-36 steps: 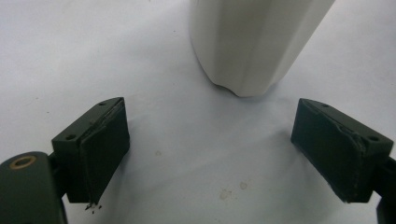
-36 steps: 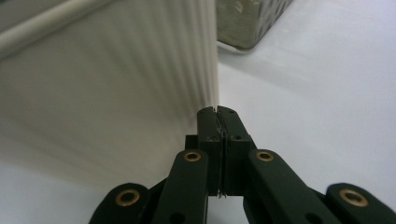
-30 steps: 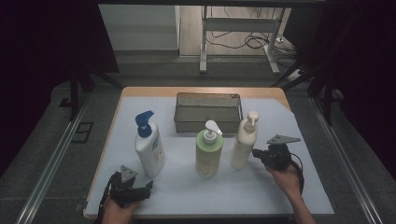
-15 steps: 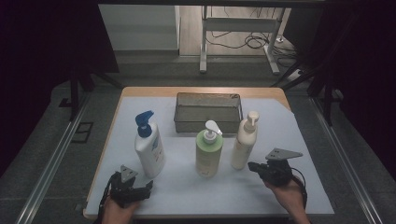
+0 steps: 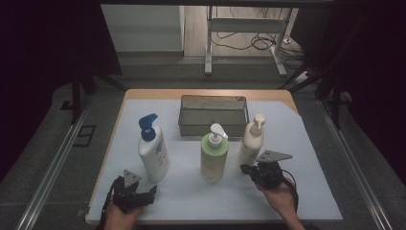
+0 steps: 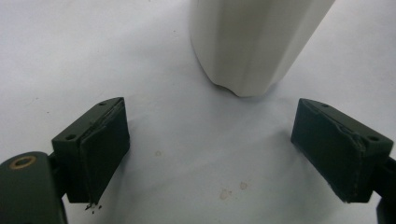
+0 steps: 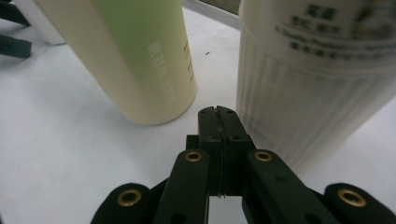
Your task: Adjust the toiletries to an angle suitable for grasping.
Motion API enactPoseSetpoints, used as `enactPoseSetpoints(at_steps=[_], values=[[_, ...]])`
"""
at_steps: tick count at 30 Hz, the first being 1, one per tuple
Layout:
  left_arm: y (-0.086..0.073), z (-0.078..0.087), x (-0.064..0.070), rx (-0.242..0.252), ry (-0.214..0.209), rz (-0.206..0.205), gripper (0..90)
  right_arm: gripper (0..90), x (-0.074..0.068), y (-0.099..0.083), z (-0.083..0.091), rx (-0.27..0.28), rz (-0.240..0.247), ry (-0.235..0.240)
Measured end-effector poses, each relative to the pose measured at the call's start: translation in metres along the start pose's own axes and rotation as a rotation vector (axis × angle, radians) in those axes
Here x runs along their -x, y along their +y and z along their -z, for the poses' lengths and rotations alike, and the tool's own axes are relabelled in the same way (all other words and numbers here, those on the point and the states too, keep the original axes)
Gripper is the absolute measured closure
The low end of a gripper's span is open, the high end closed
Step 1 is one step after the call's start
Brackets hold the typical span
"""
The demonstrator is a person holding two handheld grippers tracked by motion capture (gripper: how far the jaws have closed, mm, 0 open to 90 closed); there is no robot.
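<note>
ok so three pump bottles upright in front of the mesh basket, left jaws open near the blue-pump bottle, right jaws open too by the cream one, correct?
Not quite. The right gripper is shut: the right gripper view shows its jaws pressed together, empty, in front of the cream bottle. The rest holds: three upright pump bottles before the mesh basket, left gripper open by the blue-pump bottle.

Print on green bottle and cream bottle, too blurred to read
</note>
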State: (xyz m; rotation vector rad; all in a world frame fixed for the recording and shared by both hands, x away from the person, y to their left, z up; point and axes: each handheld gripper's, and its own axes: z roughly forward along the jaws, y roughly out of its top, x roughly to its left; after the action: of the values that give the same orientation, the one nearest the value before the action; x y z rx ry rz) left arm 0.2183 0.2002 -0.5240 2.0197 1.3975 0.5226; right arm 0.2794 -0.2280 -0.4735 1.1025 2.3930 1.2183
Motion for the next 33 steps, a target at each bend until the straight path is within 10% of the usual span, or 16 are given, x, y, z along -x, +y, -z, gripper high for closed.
enactPoseSetpoints(at_steps=[13,33], values=[[0.000,0.000,0.000,0.001,0.000,0.000,11.3,89.7,-0.007,0.004,-0.015,0.004,0.005,-0.047],[0.000,0.000,0.000,0.001,0.000,0.000,11.3,89.7,0.011,-0.011,0.008,-0.003,-0.013,-0.091]])
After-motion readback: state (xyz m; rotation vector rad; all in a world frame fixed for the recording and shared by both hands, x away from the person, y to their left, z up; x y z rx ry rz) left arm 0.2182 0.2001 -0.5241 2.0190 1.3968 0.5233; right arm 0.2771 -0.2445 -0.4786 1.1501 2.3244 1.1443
